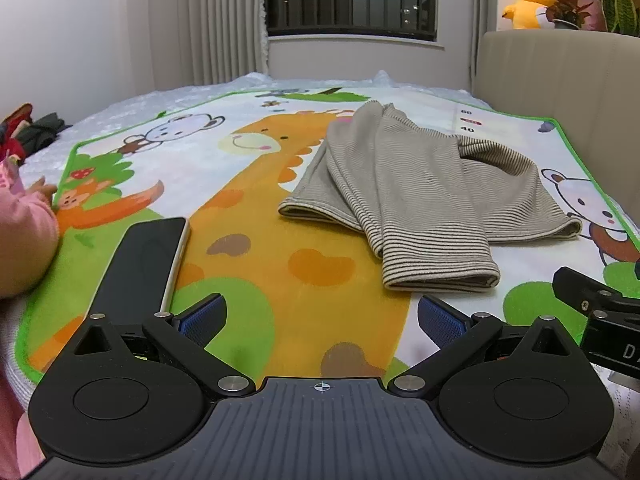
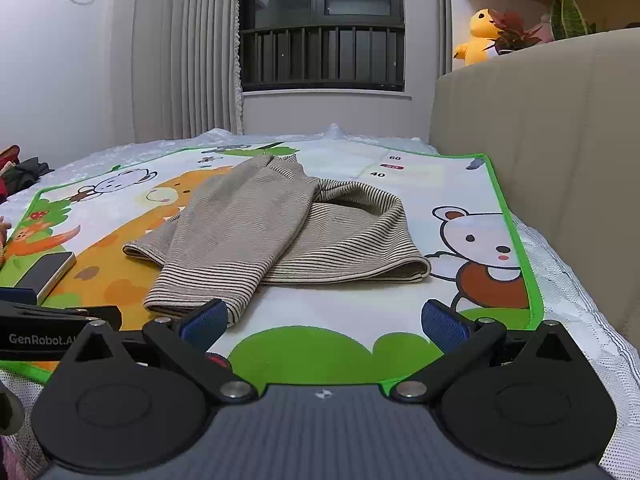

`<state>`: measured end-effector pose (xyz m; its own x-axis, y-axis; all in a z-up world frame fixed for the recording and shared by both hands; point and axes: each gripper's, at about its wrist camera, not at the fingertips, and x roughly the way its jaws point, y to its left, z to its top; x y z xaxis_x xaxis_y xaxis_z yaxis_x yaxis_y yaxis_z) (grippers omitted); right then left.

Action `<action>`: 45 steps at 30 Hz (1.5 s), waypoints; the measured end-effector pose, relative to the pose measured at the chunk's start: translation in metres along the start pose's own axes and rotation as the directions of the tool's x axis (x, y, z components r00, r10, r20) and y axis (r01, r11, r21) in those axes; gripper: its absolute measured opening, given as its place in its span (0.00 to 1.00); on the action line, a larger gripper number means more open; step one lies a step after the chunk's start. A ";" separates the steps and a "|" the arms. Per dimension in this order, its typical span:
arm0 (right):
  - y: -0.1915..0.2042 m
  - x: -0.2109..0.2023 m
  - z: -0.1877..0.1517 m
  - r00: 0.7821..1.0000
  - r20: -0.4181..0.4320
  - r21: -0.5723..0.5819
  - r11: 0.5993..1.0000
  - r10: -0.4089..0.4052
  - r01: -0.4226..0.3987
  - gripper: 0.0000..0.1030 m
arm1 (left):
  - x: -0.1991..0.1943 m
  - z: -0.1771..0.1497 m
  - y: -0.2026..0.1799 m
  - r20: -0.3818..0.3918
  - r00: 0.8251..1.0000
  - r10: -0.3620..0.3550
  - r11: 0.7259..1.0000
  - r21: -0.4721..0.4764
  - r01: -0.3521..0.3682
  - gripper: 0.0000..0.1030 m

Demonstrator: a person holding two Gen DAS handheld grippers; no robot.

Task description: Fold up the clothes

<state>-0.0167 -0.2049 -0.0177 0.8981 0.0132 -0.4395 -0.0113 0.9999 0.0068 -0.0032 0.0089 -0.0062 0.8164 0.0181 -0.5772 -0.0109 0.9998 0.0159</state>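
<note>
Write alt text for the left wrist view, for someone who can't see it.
A striped beige garment, partly folded, lies on a cartoon animal play mat on a bed. The open left gripper hovers empty before it, a phone lies to the left, and a pink sleeve shows at the edge.

A phone [image 1: 144, 264] lies on the cartoon mat [image 1: 248, 264]; plush duck [image 1: 528, 0] sits above.

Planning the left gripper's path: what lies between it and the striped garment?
Only bare mat, in the left wrist view, between the left gripper and the striped garment; the phone sits aside.
</note>
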 end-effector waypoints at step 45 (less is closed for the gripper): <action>-0.034 0.090 0.071 0.993 0.083 -0.019 0.996 0.085 -0.083 1.00 | 0.087 0.096 0.025 0.078 0.988 -0.132 0.991 0.014 0.132 1.00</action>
<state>0.0959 -0.2374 0.0064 0.9273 0.0977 -0.3614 -0.0945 0.9952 0.0266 0.1229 0.0345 0.0223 0.8530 -0.1150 -0.5091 0.1045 0.9933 -0.0492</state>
